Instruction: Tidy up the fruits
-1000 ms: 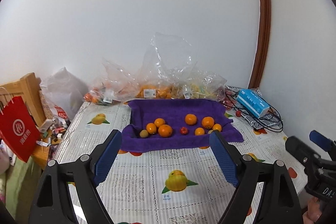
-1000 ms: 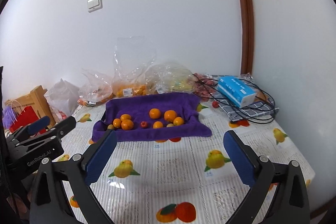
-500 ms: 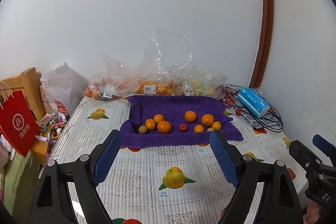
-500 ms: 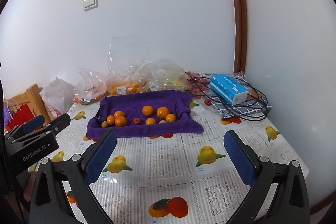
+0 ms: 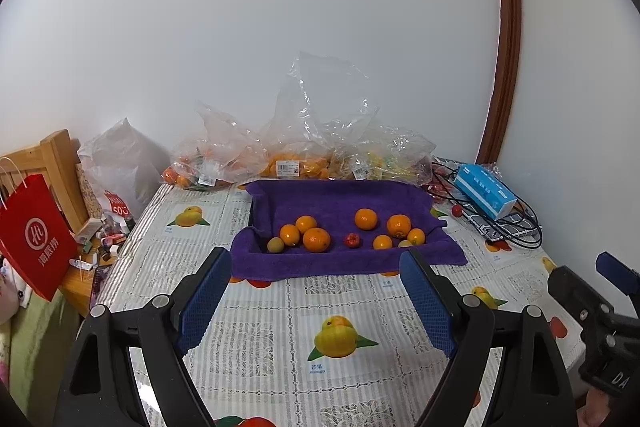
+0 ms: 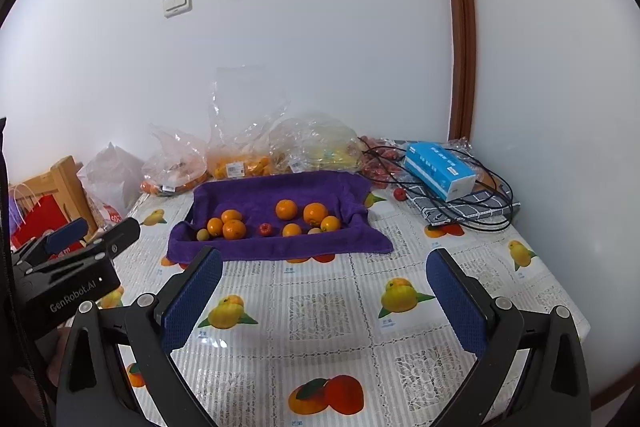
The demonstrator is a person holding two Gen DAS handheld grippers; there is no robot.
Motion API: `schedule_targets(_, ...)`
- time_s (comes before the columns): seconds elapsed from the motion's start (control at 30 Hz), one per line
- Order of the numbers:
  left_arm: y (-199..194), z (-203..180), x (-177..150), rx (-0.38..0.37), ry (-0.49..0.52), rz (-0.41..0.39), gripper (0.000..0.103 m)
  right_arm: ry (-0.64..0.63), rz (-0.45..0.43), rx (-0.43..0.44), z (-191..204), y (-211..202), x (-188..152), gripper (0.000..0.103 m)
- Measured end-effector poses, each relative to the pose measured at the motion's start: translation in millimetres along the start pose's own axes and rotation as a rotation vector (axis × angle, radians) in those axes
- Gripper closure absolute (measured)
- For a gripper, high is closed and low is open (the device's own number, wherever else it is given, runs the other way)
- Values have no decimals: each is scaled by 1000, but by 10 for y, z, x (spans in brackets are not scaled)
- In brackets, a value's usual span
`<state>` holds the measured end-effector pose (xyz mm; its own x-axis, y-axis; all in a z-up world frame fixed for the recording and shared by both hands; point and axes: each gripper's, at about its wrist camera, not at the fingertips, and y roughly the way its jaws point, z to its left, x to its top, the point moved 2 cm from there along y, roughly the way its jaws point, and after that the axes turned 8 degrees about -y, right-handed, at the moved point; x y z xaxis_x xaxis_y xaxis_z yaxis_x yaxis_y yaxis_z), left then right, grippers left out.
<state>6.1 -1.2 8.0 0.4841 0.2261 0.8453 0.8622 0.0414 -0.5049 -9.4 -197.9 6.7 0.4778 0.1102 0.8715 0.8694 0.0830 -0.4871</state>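
Nearest the cameras, the left gripper [image 5: 316, 301] and the right gripper [image 6: 324, 301] both hang over the front of the table [image 5: 280, 359], each with its blue pads spread wide and nothing between them. Compared with a second ago, both have drawn back and risen a little: more of the fruit-printed tablecloth [image 6: 328, 311] shows between the pads and the tray, and the fruit looks smaller and farther off. Beyond the pads sits a tray lined with a purple towel [image 5: 340, 263], whose front edge drapes onto the cloth. On the towel lie loose fruits in two loose clusters: to the left, three oranges [image 5: 317, 239] touching or nearly touching, with a small yellow-green fruit [image 5: 275, 245] just beside them; in the middle, a small red fruit [image 5: 352, 239] alone; to the right, several more oranges [image 5: 399, 225] of mixed sizes and a pale fruit partly hidden behind the towel's edge. None of these has shifted in the last second. Farther back, against the wall, stand clear plastic bags [image 5: 280, 163] of more fruit, and to the right a blue tissue box [image 6: 438, 169] rests on cables. Judging by the retreat with empty tools, this fits either a pause before sorting the mixed fruit or a withdrawal once it lies as wanted; the pictures cannot settle which.
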Motion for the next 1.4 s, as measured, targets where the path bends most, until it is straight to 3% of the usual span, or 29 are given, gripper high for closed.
schedule_targets(1.4, 41, -9, -17, 9, 4, 2, 18, 0, -12, 5, 0, -9, -14, 2)
